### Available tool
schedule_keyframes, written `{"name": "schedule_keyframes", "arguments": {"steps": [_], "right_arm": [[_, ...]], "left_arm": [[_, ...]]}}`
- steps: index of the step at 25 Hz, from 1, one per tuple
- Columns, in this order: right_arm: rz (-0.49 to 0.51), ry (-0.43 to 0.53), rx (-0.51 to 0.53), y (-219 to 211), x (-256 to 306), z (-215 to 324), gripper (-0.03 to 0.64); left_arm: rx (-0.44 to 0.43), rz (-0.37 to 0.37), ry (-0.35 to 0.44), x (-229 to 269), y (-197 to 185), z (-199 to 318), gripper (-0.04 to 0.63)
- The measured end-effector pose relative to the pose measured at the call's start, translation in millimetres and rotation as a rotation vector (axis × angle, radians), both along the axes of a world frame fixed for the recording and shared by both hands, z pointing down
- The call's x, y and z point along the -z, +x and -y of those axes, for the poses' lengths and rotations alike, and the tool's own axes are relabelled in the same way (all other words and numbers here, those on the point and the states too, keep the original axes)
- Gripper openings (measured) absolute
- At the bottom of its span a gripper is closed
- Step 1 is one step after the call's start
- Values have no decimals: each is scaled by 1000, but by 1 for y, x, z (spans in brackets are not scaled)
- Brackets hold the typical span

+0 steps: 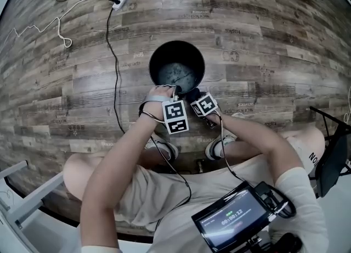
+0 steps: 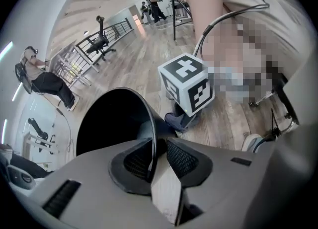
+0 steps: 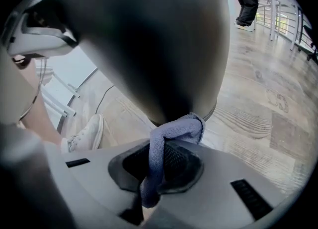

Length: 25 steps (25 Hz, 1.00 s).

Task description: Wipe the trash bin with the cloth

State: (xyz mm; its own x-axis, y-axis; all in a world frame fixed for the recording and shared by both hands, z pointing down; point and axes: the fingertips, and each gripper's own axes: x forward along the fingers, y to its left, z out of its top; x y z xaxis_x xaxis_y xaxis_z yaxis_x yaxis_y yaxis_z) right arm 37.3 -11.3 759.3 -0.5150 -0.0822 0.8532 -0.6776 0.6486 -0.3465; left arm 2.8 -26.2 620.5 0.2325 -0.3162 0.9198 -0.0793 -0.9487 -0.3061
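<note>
Steadying the trash bin point(image 2: 102, 123) for a wipe: left gripper point(image 2: 158, 157) set astride the near rim, jaws slightly parted, rim against one pad and just clear of the other, apparently to stop the bin sliding. Clamped tight in the right gripper point(image 3: 160, 161), a blue-grey cloth point(image 3: 176, 128), bunched just ahead of the jaw tips and pressed low on the bin's dark outer wall. No brand visible on bin or cloth. Faint print on the floor planks point(image 1: 274, 38) and digits on the chest screen point(image 1: 233, 221), both unreadable.
</note>
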Motion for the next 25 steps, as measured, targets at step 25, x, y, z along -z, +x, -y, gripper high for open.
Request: {"name": "schedule_keyframes", "arguments": {"steps": [25], "right_arm": [[229,15,-97,-12,175,5,26]], "left_arm": [[-191,164,93,-5,-20,-6,98]]}}
